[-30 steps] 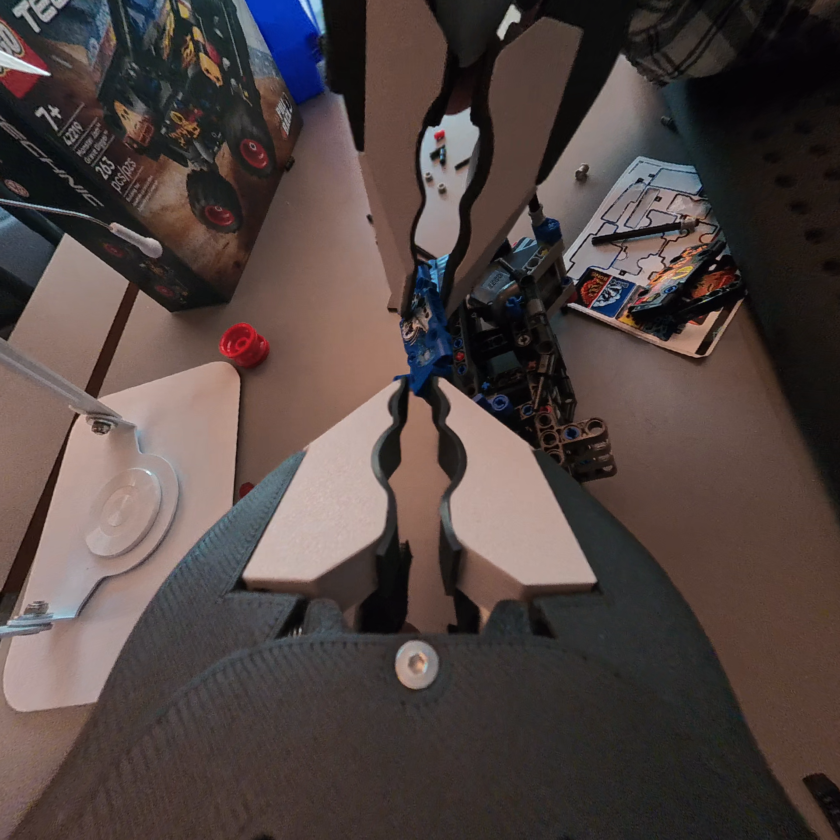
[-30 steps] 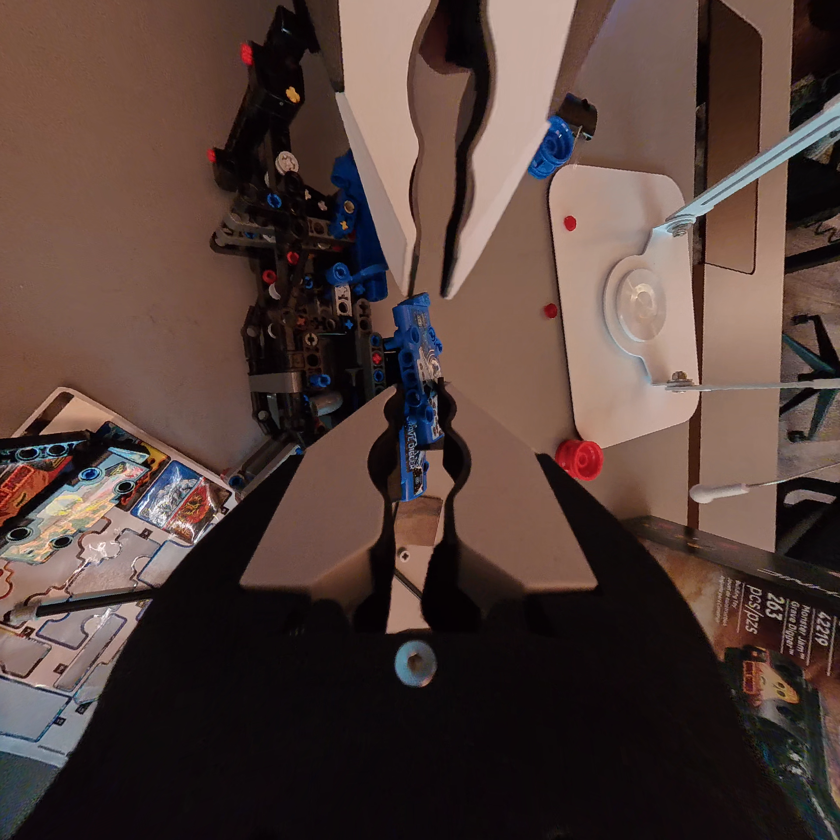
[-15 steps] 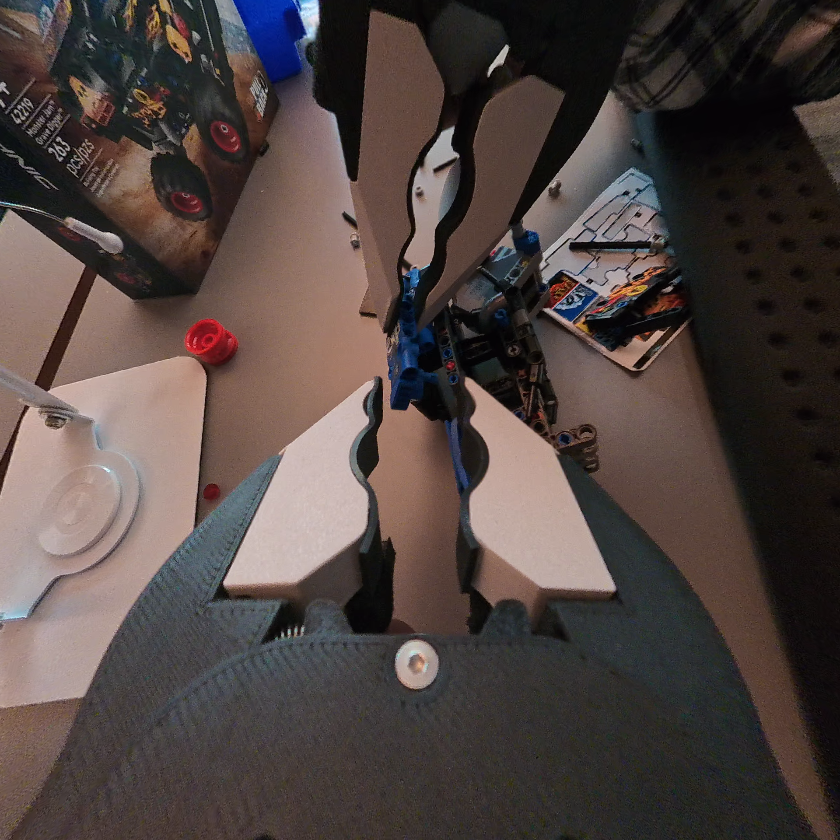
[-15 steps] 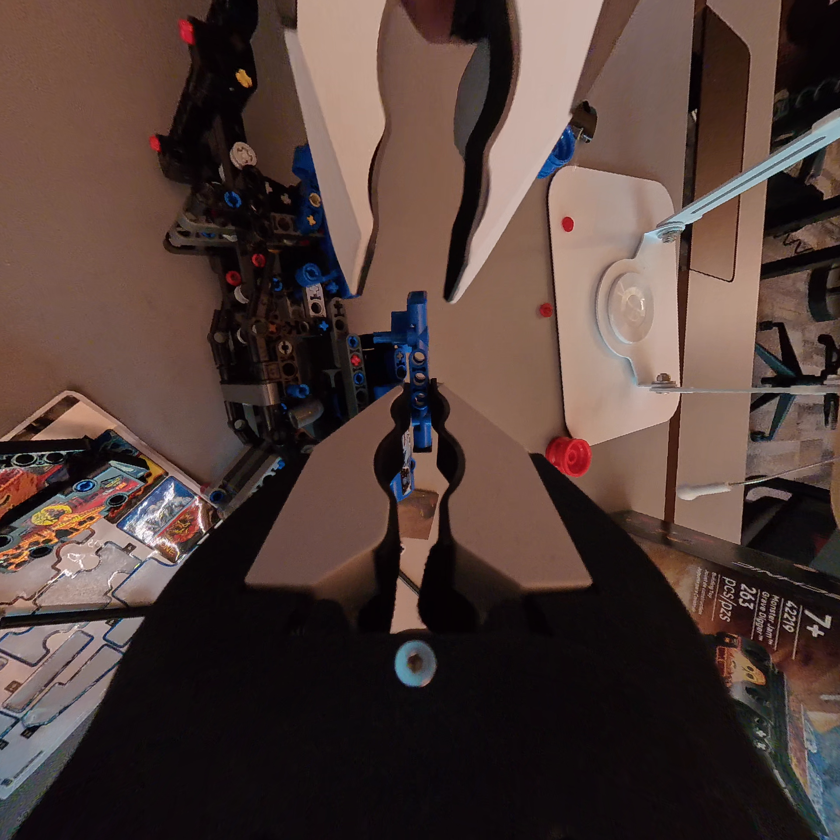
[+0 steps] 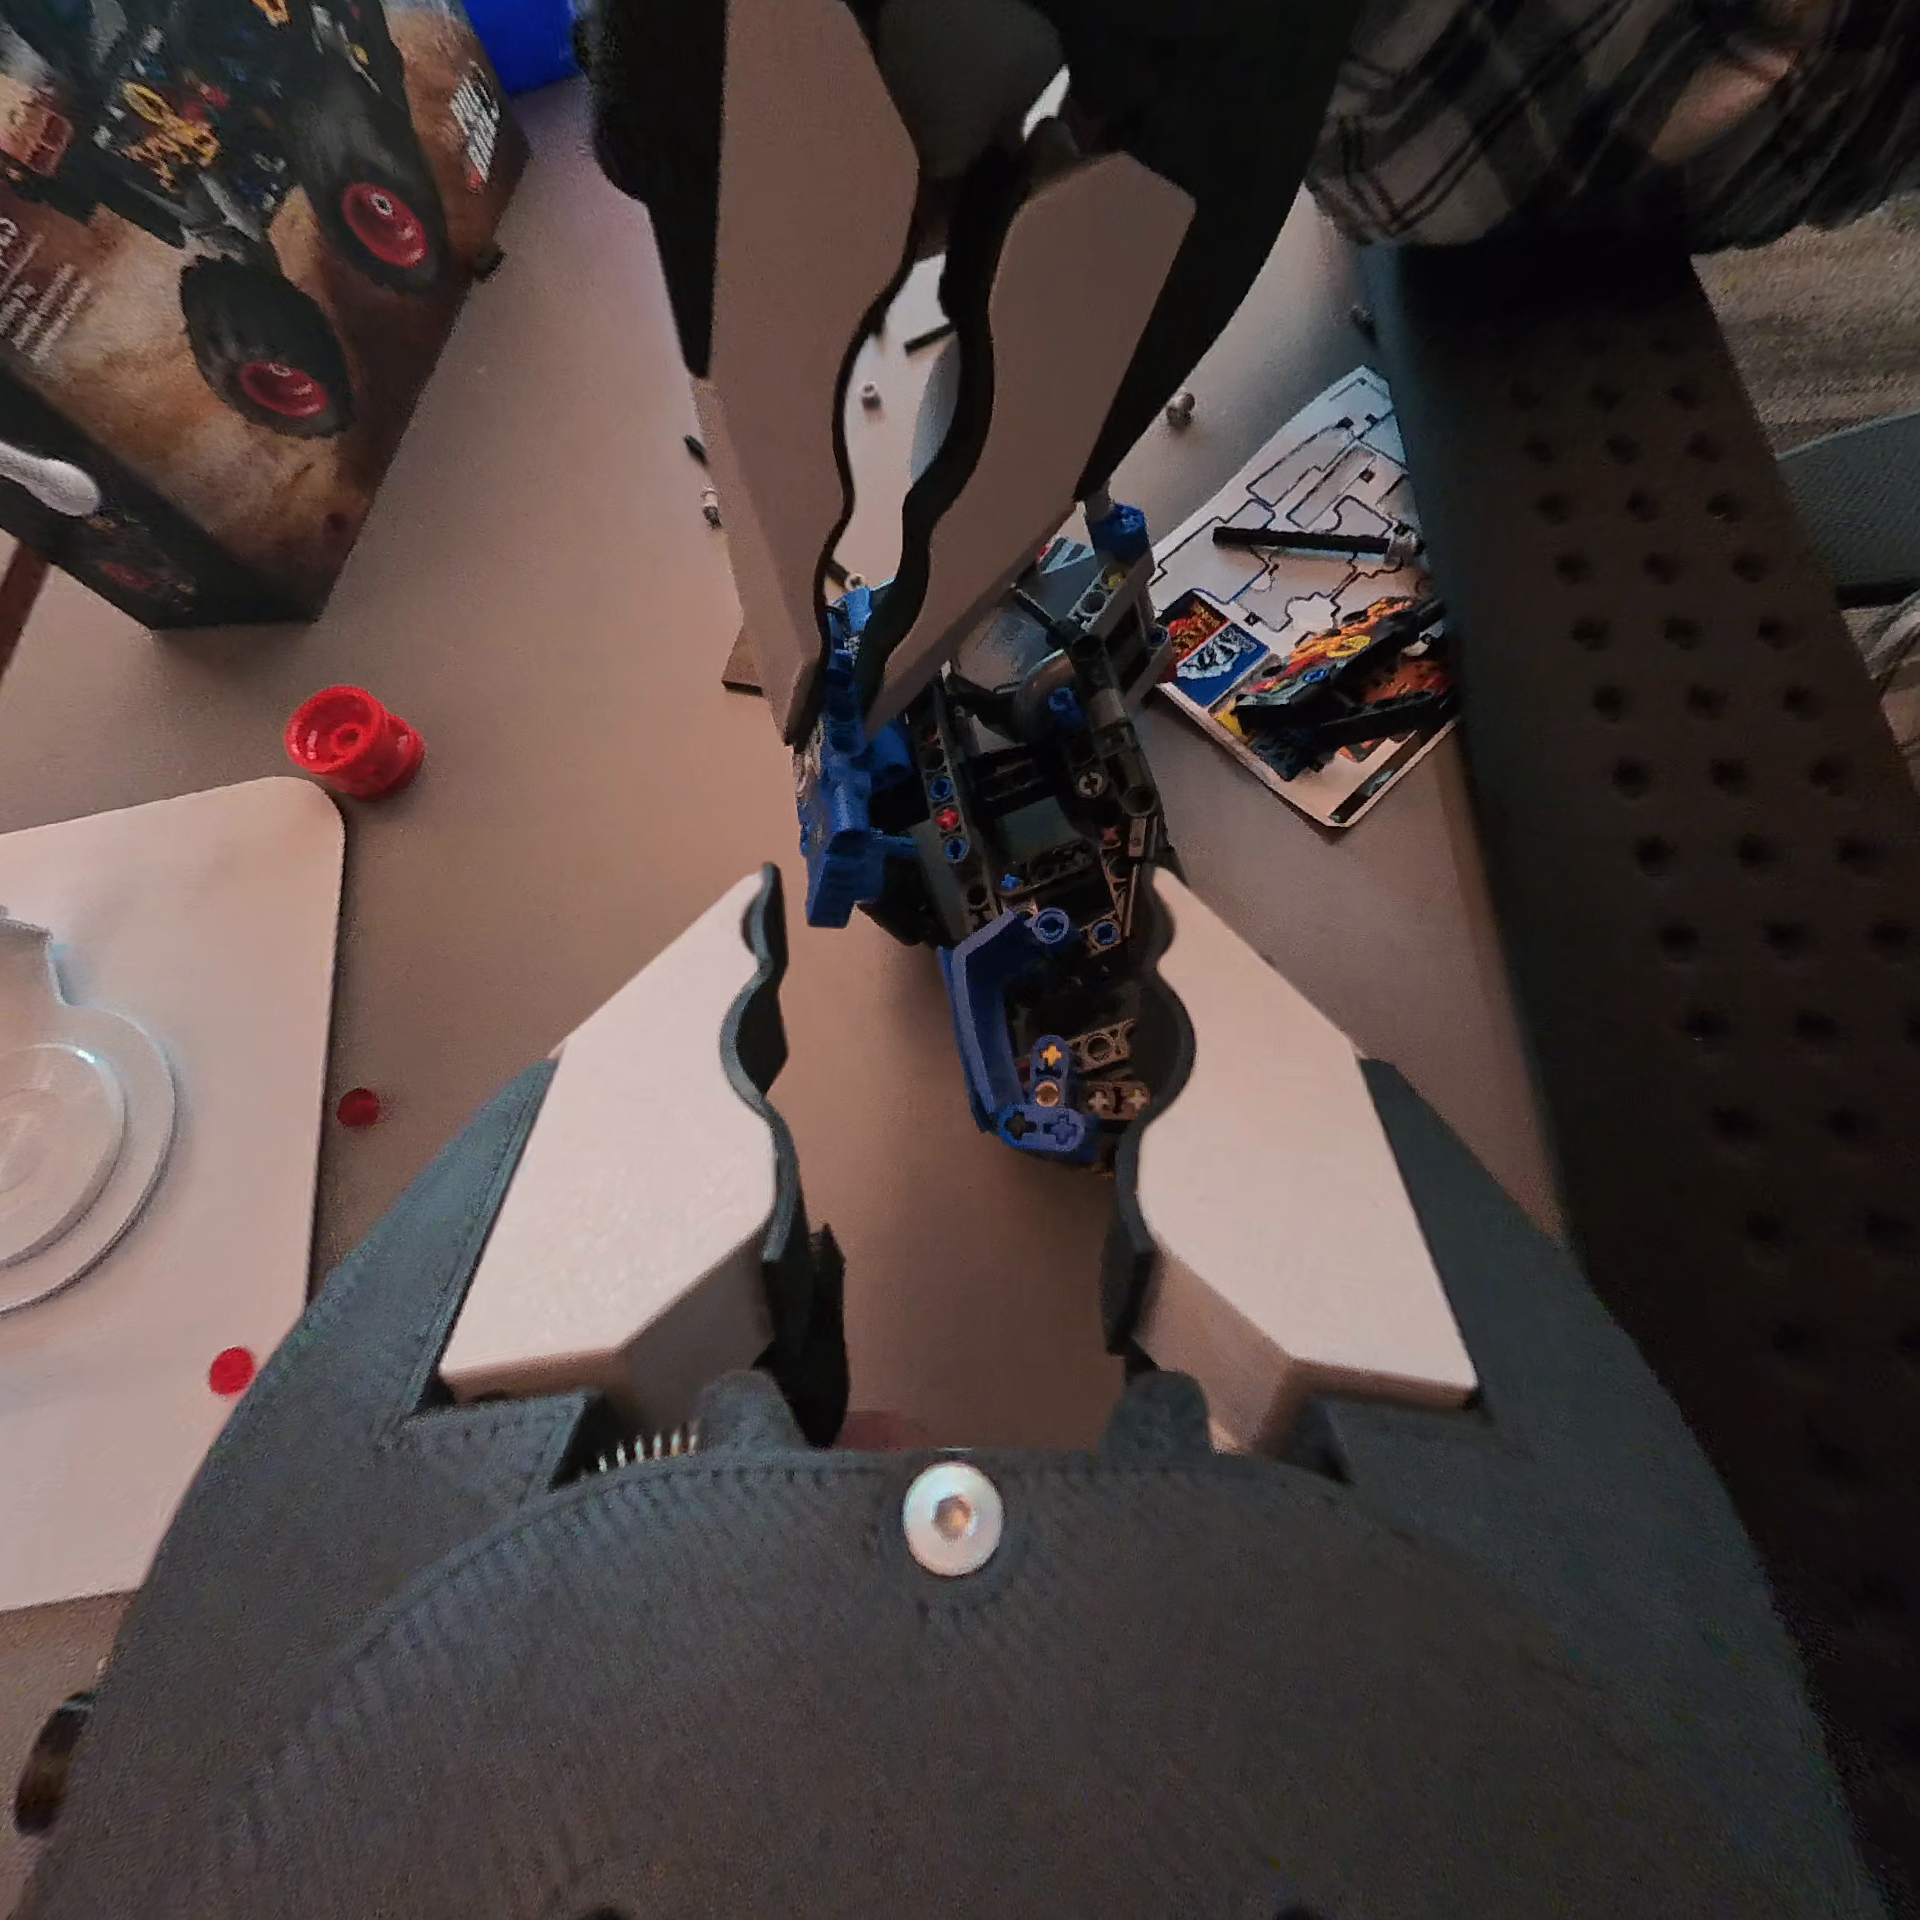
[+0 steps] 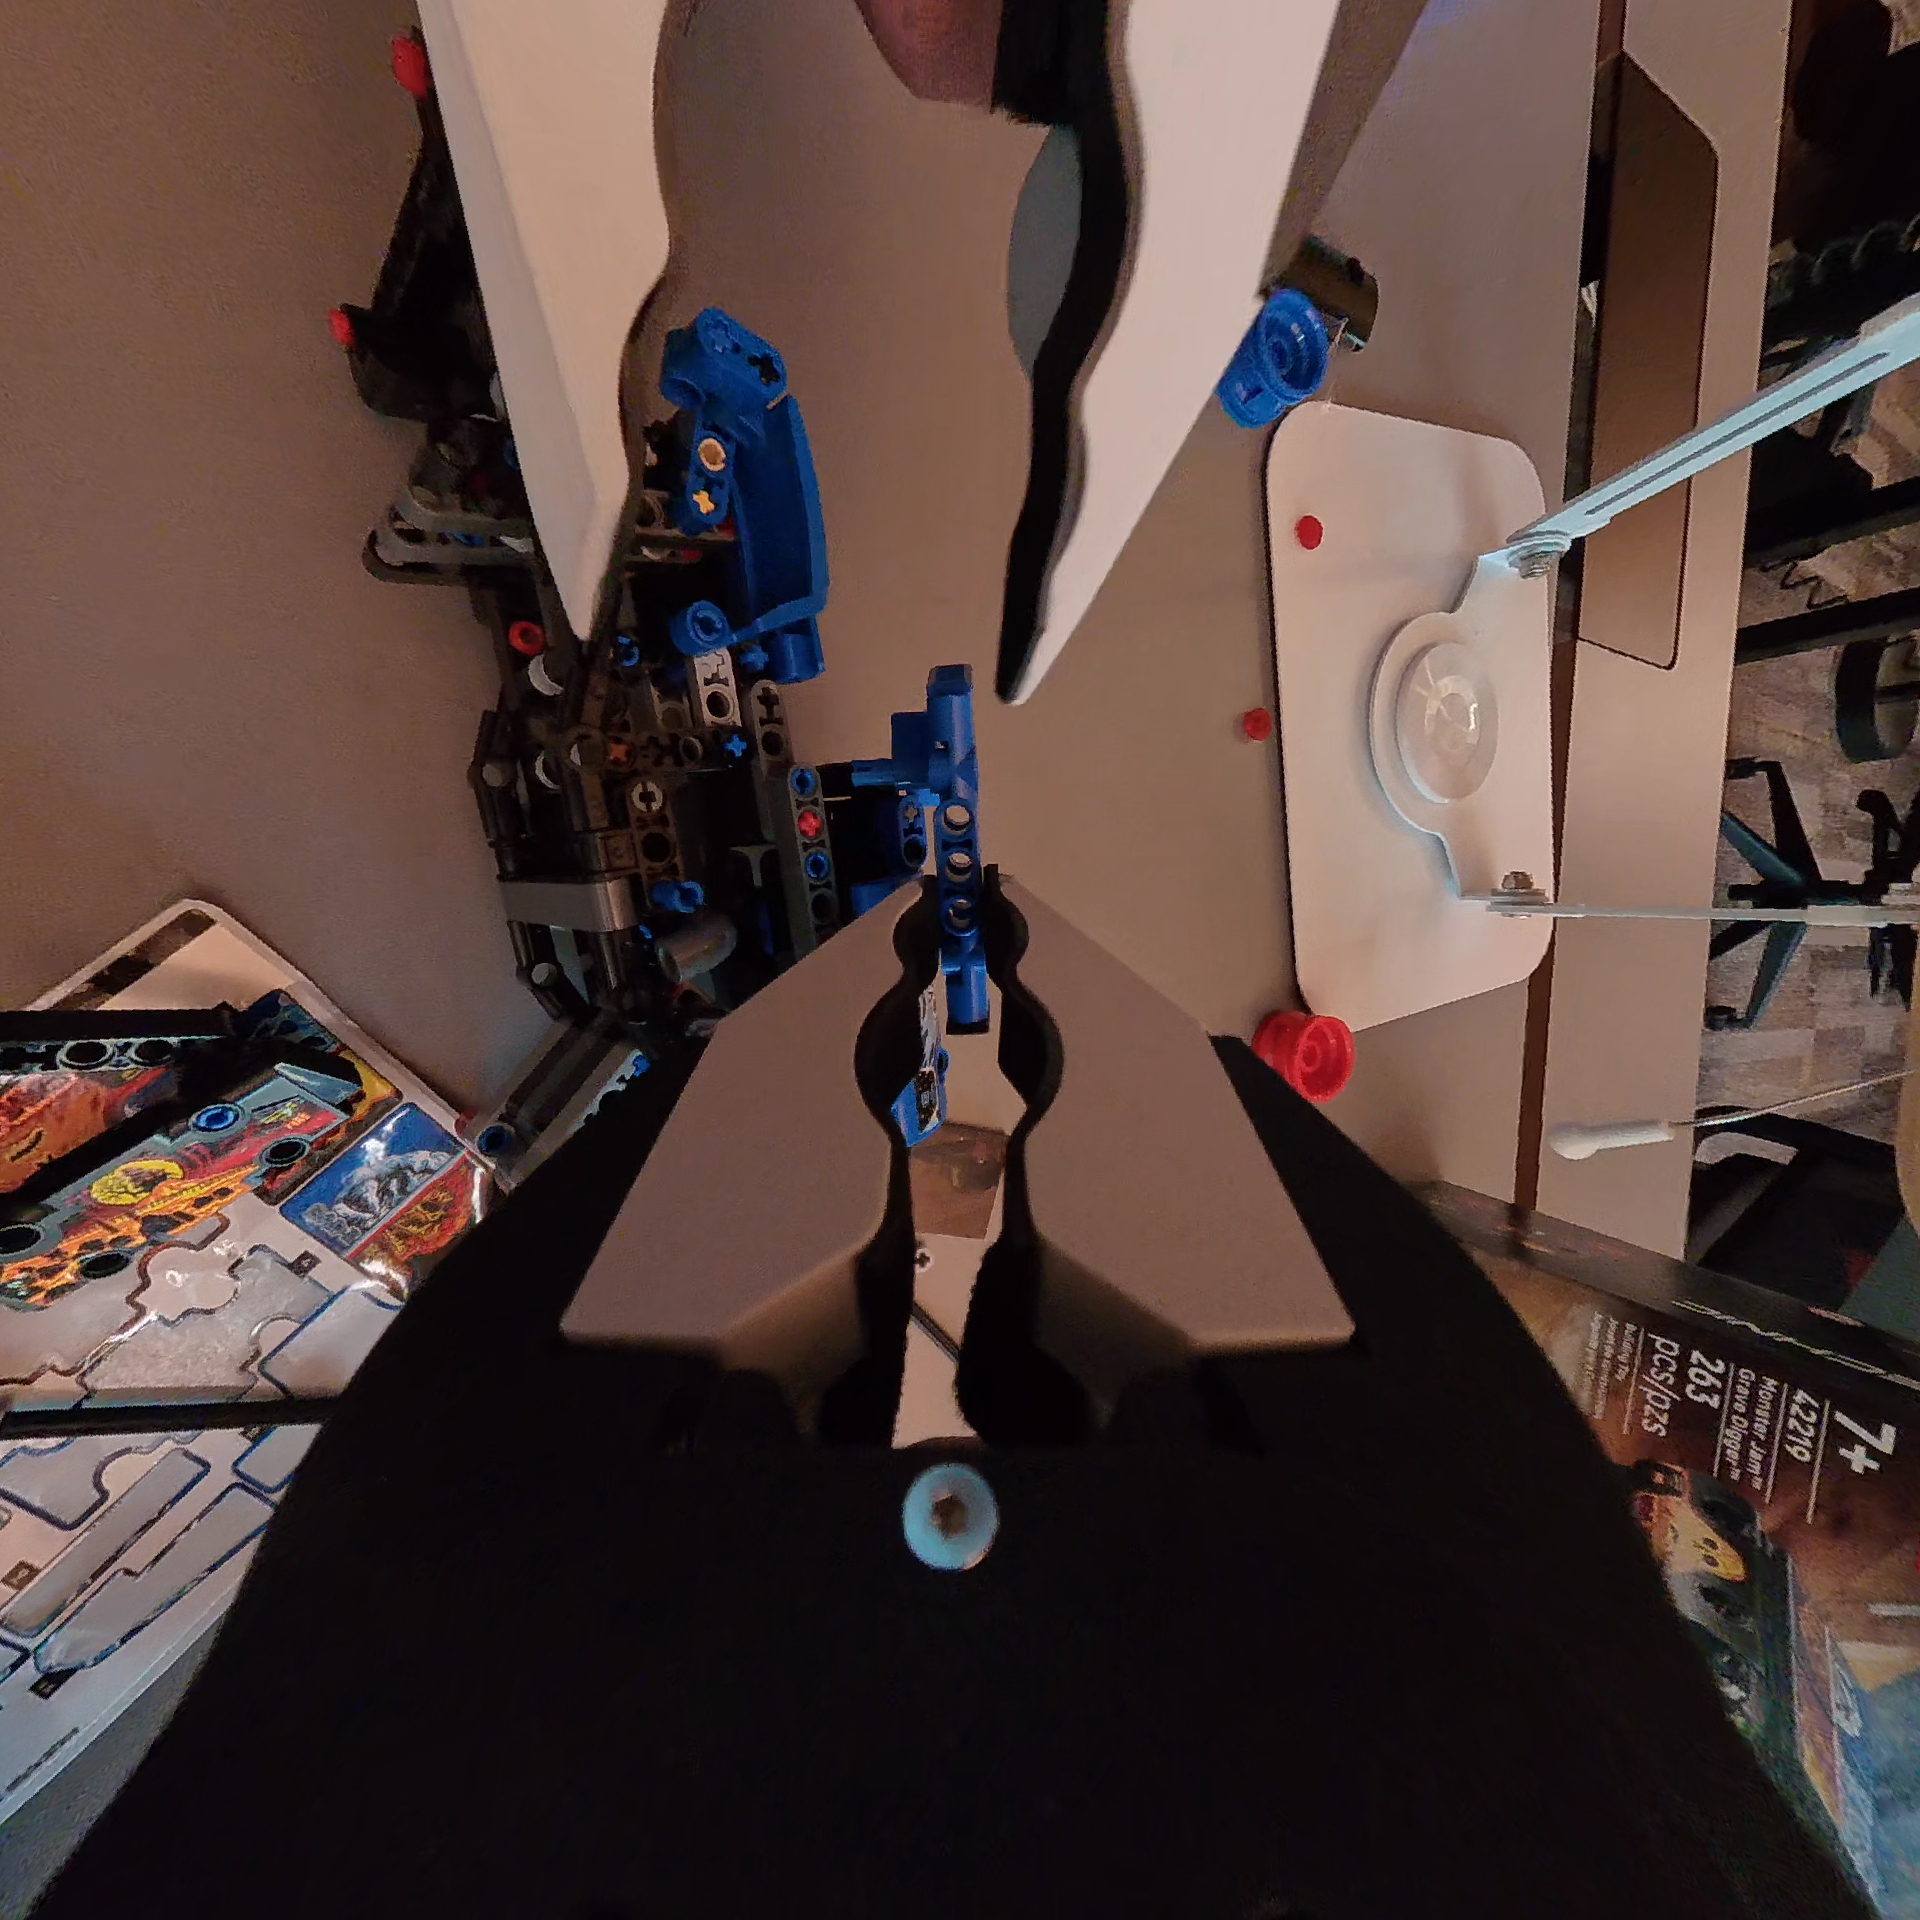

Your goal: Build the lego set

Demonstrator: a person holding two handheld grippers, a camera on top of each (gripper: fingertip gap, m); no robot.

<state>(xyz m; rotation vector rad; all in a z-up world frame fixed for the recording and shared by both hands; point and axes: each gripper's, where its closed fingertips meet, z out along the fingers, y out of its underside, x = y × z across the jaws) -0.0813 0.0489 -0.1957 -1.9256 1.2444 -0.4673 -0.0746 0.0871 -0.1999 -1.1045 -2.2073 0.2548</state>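
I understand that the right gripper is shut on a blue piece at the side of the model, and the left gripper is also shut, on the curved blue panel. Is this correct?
Not entirely. The right gripper is shut on the blue piece, but the left gripper is open: in the left wrist view its jaws stand wide apart around the curved blue panel, not closed on it.

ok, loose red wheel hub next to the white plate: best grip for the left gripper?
The red wheel hub lies on its side on the table, beside the white plate. It is spool-shaped, with two wider rims and a narrower waist. Probably best: bring the open left gripper down from above, fingers spanning the two flat end faces, so it cannot roll away.
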